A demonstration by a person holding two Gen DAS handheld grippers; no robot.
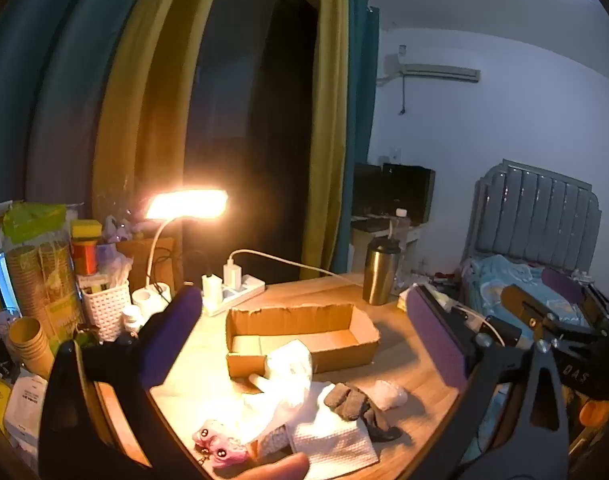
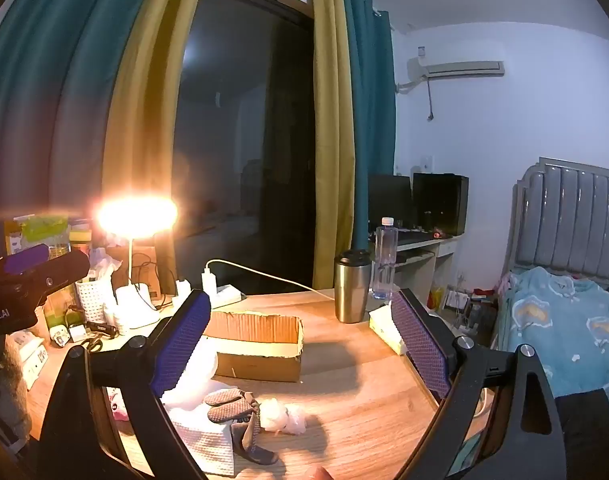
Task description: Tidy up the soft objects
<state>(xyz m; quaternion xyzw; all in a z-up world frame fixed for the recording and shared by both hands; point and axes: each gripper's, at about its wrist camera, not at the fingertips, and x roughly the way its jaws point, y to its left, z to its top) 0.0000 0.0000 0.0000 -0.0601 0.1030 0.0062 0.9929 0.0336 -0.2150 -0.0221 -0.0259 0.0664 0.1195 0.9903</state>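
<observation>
An open cardboard box (image 1: 300, 334) (image 2: 260, 344) sits mid-table. In front of it lie soft items: a grey dotted glove (image 1: 358, 404) (image 2: 240, 412), a white paper towel (image 1: 332, 440) (image 2: 208, 446), a crumpled clear plastic bag (image 1: 288, 364) (image 2: 196, 360), a small white plastic wad (image 1: 388, 394) (image 2: 282, 416) and a pink plush keychain (image 1: 220, 446) (image 2: 118, 402). My left gripper (image 1: 304, 344) is open and empty, above the box and pile. My right gripper (image 2: 300, 344) is open and empty, above the table; it also shows at the right of the left wrist view (image 1: 544, 320).
A lit desk lamp (image 1: 186, 204) (image 2: 136, 212), power strip (image 1: 236, 290), steel tumbler (image 1: 380, 270) (image 2: 352, 286), water bottle (image 2: 384, 258) and tissue box (image 2: 386, 328) stand at the back. Cups and a white basket (image 1: 106, 308) crowd the left. A bed (image 2: 564, 320) is on the right.
</observation>
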